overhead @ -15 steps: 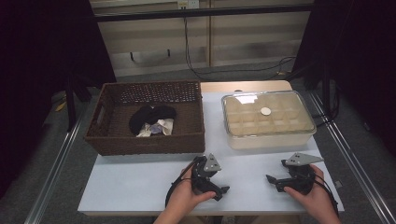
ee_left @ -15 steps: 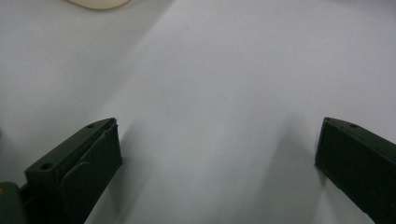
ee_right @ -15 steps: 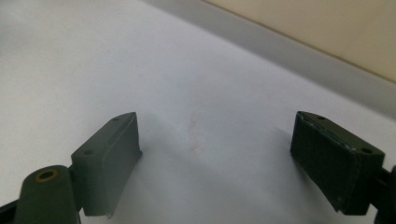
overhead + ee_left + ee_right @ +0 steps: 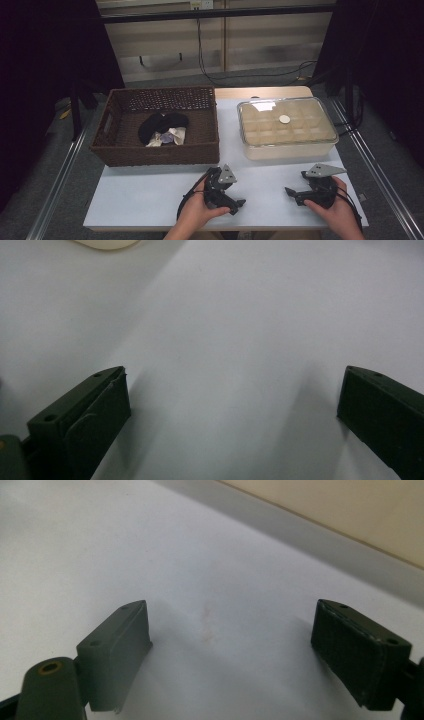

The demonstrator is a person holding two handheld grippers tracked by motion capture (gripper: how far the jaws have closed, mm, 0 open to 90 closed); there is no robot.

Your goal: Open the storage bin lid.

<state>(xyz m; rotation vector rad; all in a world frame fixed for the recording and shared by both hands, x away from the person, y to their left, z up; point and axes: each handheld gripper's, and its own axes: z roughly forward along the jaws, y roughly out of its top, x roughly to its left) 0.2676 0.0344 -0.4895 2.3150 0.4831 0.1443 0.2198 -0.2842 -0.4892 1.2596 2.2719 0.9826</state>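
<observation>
While both hand-held grippers are resting on surface [image 4: 150, 200], left hand-held gripper [image 4: 239, 204] and right hand-held gripper [image 4: 289, 191] are standing spread, empty. Dark bundle [image 4: 162, 125] is lying inside basket [image 4: 115, 150], well apart; advising high approach over near wall.

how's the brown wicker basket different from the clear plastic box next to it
The brown woven wicker basket is dark, open-topped and opaque; the clear plastic lidded box is pale, see-through and covered. The basket holds rolled dark and light socks loose; the box is split into a grid of small compartments. Both are rectangular and sit side by side on the white table.
</observation>
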